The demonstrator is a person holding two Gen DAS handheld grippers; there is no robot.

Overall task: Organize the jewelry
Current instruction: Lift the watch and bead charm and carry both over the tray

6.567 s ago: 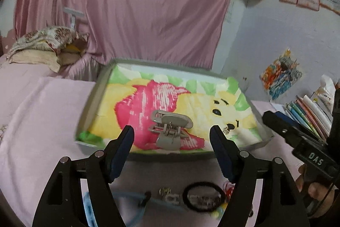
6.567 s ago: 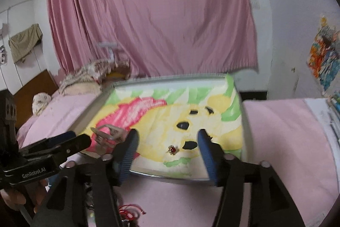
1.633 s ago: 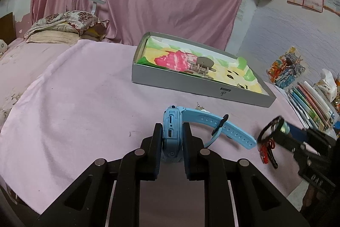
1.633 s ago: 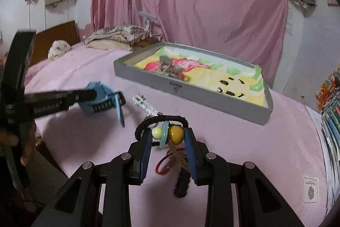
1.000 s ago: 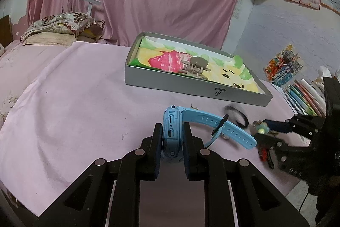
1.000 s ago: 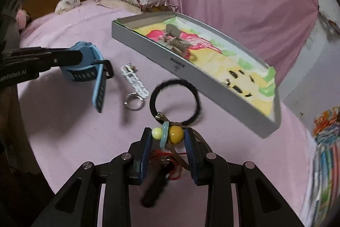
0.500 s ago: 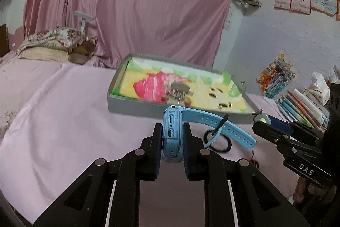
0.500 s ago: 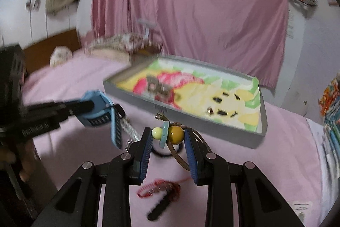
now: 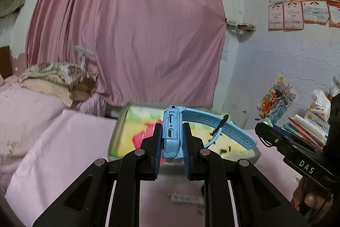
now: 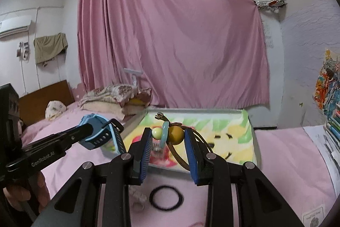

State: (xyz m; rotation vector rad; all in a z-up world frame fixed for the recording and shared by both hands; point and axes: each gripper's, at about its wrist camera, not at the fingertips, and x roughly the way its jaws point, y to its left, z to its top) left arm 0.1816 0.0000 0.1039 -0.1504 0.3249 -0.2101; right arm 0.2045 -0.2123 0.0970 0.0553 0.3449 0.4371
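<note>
Pink bedspread (image 10: 286, 152), one tray (image 10: 254, 148), one black hair tie (image 10: 166, 200), left claw (image 9: 172, 142) gripping one blue watch (image 9: 172, 133), right claw (image 10: 169, 142) gripping one beaded bracelet (image 10: 176, 134)

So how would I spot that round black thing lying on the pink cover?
Start at the shallow grey tray with the cartoon bear picture in front of the pink curtain. On the pink bedcover just short of its near wall lies a plain black elastic hair loop. Beside it is a pale, blurry clip; only the loop is dark and ring-shaped.
</note>
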